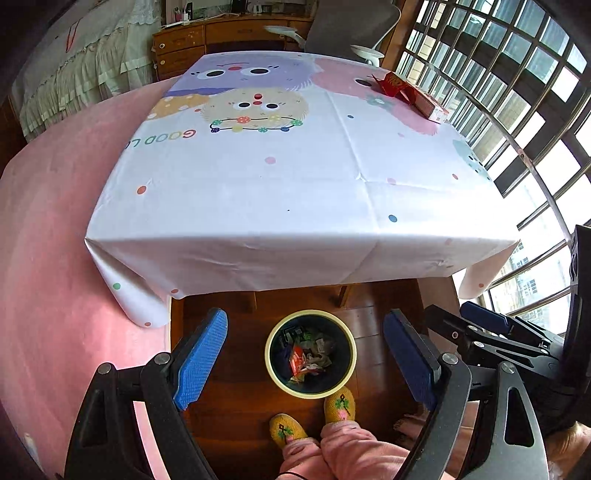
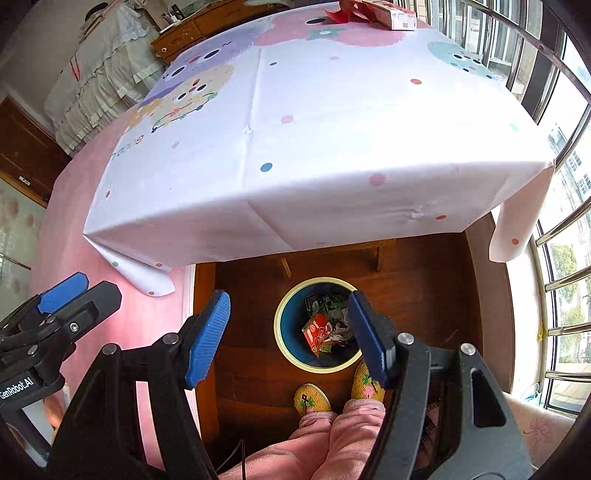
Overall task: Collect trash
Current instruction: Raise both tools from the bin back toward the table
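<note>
A round bin (image 1: 274,373) with a pale rim and dark blue inside stands on the wooden floor in front of the table; it holds crumpled wrappers (image 1: 308,356), one red. My left gripper (image 1: 306,356) hangs open above it with nothing between its blue pads. In the right wrist view the same bin (image 2: 286,350) and its red wrapper (image 2: 317,332) lie below my right gripper (image 2: 290,338), which is also open and empty. A red box and red wrapper (image 1: 410,94) rest at the table's far right corner, also the red box (image 2: 384,13) at the top edge.
The table (image 1: 295,177) wears a white cartoon cloth that hangs over its near edge. A person's yellow slippers (image 1: 314,415) and pink trousers stand just behind the bin. A pink bed (image 1: 55,221) lies left, barred windows (image 1: 517,92) right, a wooden desk and grey chair beyond.
</note>
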